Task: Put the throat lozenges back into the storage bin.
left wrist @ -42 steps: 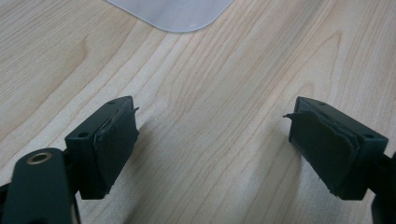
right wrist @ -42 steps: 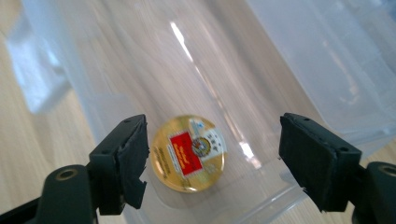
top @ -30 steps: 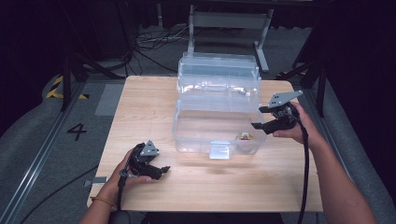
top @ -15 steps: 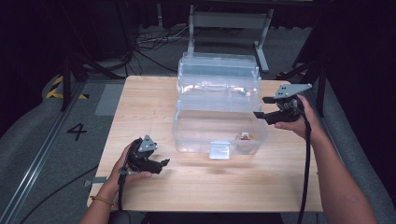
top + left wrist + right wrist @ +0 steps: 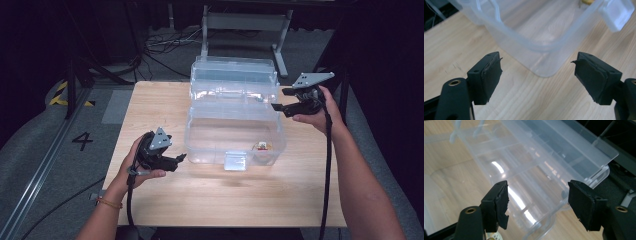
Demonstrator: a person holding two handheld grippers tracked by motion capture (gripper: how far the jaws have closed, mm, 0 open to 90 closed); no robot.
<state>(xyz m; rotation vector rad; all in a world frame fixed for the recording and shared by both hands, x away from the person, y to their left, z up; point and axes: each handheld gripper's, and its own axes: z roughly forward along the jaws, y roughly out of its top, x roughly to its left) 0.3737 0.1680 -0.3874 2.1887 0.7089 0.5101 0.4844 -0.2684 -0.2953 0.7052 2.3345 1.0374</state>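
Observation:
A clear plastic box (image 5: 232, 130) stands mid-table with its lid (image 5: 234, 72) tipped back open. Inside, near the front right corner, lies a small yellow and red thing (image 5: 262, 146). A white latch (image 5: 235, 161) hangs on the front wall. My left gripper (image 5: 179, 160) hovers just off the box's front left corner (image 5: 544, 67), open, with nothing between its fingers. My right gripper (image 5: 278, 100) is raised beside the box's right rim, also open and holding nothing. In the right gripper view the lid (image 5: 574, 147) and right wall lie ahead of the gripper (image 5: 537, 186).
The wooden table (image 5: 150, 100) has bare boards left of and in front of the box. A grey metal stand (image 5: 245, 22) and floor cables (image 5: 160, 45) lie behind the table. A floor mark "4" (image 5: 82, 141) sits at the left.
Both hands have lifted. The left gripper rose off the table beside the box's front left corner. The right gripper rose higher beside the right rim.

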